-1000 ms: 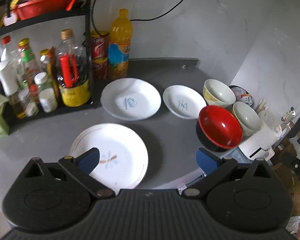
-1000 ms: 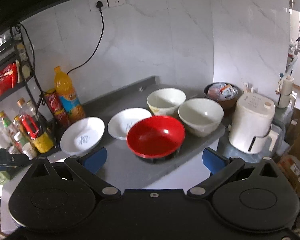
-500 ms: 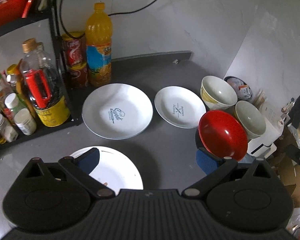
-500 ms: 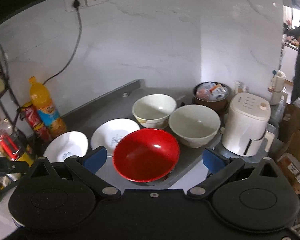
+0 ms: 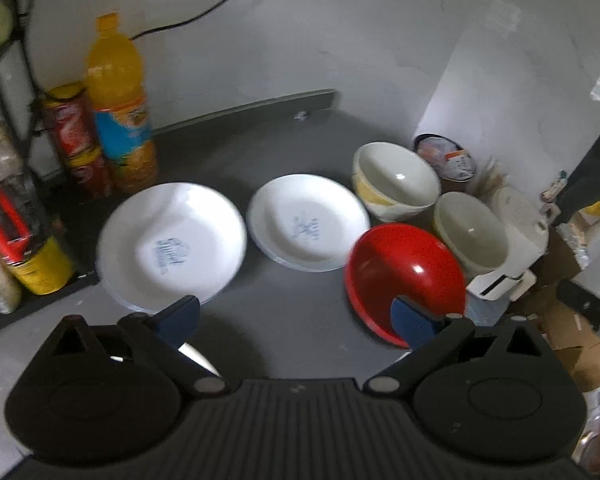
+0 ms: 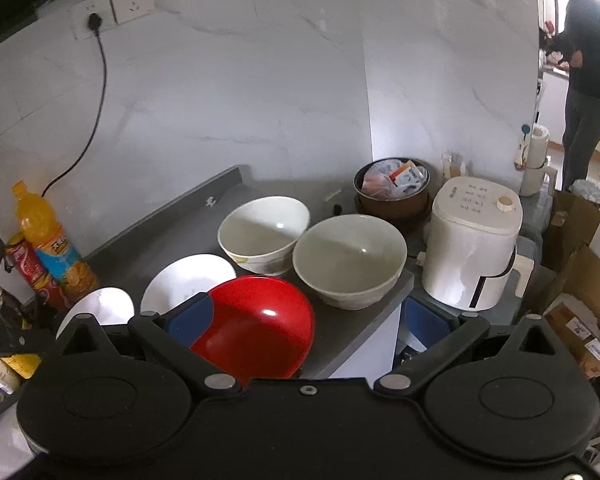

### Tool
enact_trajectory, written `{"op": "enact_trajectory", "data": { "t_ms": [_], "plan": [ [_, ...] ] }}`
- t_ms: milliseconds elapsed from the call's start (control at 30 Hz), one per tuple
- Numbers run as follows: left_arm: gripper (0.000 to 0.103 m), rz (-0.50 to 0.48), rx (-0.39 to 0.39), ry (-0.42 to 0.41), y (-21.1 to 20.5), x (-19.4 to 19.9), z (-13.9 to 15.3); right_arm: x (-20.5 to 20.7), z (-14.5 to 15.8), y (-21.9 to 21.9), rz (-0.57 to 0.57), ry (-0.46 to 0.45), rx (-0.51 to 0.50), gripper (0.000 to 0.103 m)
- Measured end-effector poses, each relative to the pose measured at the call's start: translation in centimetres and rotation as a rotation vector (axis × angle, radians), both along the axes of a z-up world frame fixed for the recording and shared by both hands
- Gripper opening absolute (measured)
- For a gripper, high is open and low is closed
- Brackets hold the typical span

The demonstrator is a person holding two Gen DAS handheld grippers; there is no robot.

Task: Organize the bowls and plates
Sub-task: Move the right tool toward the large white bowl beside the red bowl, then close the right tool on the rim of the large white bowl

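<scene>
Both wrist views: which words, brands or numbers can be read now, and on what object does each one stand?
None can be read with certainty.
Large white plate: blue script logo, blurred.
Smaller white plate: blue mark, blurred.
Orange drink bottle: label characters too small.
Red cans: lettering blurred.
White appliance: top panel print too small.

I'm looking at a home kitchen. A dark grey stone worktop [image 6: 172, 236] runs into a corner of white marble-look wall tile. At its right end stands a white plastic countertop cooker [image 6: 474, 248]; at its left end, a tall orange soft-drink bottle [image 5: 118, 100] beside a black wire rack of sauce bottles [image 5: 4, 184]. Above the worktop, a white double wall socket [image 6: 114, 10] holds a black plug.
</scene>
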State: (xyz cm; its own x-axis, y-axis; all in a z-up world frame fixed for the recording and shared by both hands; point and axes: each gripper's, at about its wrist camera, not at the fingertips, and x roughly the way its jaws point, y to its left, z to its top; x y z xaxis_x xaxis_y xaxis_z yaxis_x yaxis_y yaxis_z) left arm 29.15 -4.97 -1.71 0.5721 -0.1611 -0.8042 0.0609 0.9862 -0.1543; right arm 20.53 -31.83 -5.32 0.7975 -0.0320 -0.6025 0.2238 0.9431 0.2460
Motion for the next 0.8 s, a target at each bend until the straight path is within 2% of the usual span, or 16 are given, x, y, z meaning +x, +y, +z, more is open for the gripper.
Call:
{"op": "enact_trajectory", "data": {
  "t_ms": [167,233,300,367,467,600,800],
  "plan": [
    [0.1,-0.01,-0.003,-0.012,-3.6,2.9,0.3,2.1,-1.4,-3.0,-0.014,0.033,0.053,0.102],
    [0.099,-0.021,0.002,-0.026,-5.3,4.1,0.4,3.1,-1.9,-4.2,-0.013,0.043,0.057,0.097],
    [0.097,-0.025,-0.001,-0.034,-7.0,5.3,0.4,4.4,-2.7,-5.6,-0.025,0.069,0.066,0.086],
    [0.095,-0.026,-0.019,-0.034,-8.5,6.7,0.4,5.7,-3.4,-7.0,-0.034,0.102,0.091,0.08],
    [0.093,-0.039,-0.045,-0.028,-10.6,8.3,0.2,7.5,-4.6,-8.9,-0.018,0.117,0.121,0.075],
    [0.089,-0.061,-0.027,-0.014,-13.0,10.3,-0.6,9.5,-6.2,-10.6,0.002,0.154,0.181,0.067],
    [0.078,-0.098,-0.044,0.031,-15.0,13.4,-2.7,12.6,-8.2,-12.7,0.012,0.202,0.255,0.057]
  ]
}}
